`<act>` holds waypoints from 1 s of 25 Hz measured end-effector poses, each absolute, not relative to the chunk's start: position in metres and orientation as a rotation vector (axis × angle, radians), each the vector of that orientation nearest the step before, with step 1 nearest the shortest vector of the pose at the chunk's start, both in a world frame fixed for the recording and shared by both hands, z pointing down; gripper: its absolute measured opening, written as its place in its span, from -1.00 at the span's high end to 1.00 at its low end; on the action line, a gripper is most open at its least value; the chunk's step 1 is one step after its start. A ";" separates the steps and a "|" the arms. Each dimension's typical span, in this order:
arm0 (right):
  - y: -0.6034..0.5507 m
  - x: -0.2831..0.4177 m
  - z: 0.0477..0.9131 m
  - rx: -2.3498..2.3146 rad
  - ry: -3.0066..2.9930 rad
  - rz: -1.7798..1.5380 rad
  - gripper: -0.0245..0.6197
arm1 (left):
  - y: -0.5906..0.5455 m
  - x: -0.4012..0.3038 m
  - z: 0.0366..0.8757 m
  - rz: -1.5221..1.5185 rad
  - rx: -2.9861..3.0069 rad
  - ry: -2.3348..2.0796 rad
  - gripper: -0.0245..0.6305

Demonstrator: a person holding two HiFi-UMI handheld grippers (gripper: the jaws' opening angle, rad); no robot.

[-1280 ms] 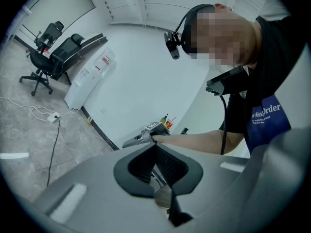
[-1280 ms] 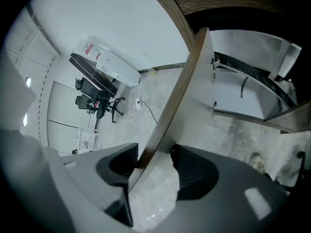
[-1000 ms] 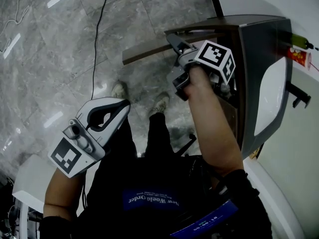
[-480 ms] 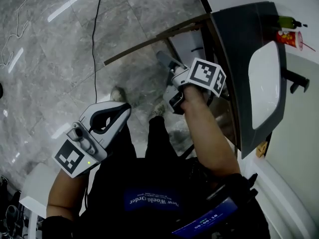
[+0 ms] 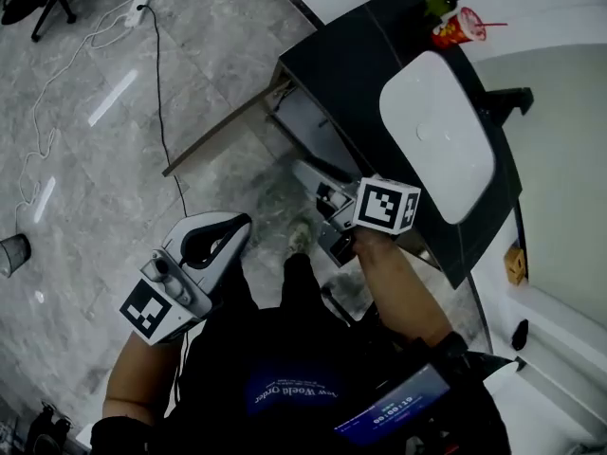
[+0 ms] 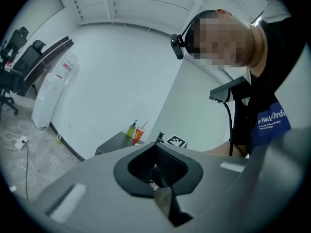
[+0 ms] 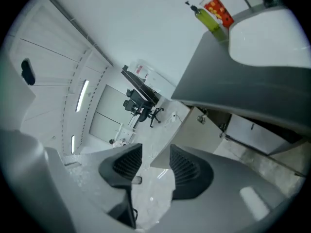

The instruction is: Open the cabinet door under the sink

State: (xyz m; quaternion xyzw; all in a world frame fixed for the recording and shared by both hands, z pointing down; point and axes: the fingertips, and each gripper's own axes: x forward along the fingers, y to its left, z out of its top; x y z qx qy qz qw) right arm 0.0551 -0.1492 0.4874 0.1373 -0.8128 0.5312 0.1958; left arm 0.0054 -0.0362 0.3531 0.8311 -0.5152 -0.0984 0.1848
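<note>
Head view: door (image 5: 223, 129) swung wide, left of the cabinet (image 5: 313, 126) under the sink (image 5: 436, 131); right tool (image 7: 155, 161), jaws apart and empty, has just been closing, left tool (image 6: 158, 166) pressed together, so pull clear without nudging it.

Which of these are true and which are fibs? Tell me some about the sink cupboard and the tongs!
1. The cabinet door under the sink is open. True.
2. The left tongs are wide open. False: they are closed together with nothing in them.
3. The right tongs are gripping the door. False: they stand apart with nothing between them, and have just been closing a little.
4. A red cup stands next to a green bottle. True.
</note>
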 end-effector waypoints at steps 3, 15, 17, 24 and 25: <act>-0.162 0.089 0.454 0.419 -2.349 1.455 0.41 | -0.055 0.026 0.324 -0.269 2.406 -1.420 0.93; -0.199 0.230 0.337 0.654 -2.580 1.292 0.52 | -0.118 0.116 0.226 -0.222 2.611 -1.195 0.93; -0.201 0.249 0.318 0.694 -2.625 1.274 0.56 | -0.123 0.131 0.217 -0.206 2.629 -1.140 0.93; -0.201 0.316 0.257 0.810 -2.799 1.138 0.68 | -0.136 0.178 0.200 -0.099 2.684 -0.946 0.93; -0.199 0.326 0.248 0.801 -2.834 1.135 0.71 | -0.141 0.184 0.196 -0.098 2.690 -0.942 0.93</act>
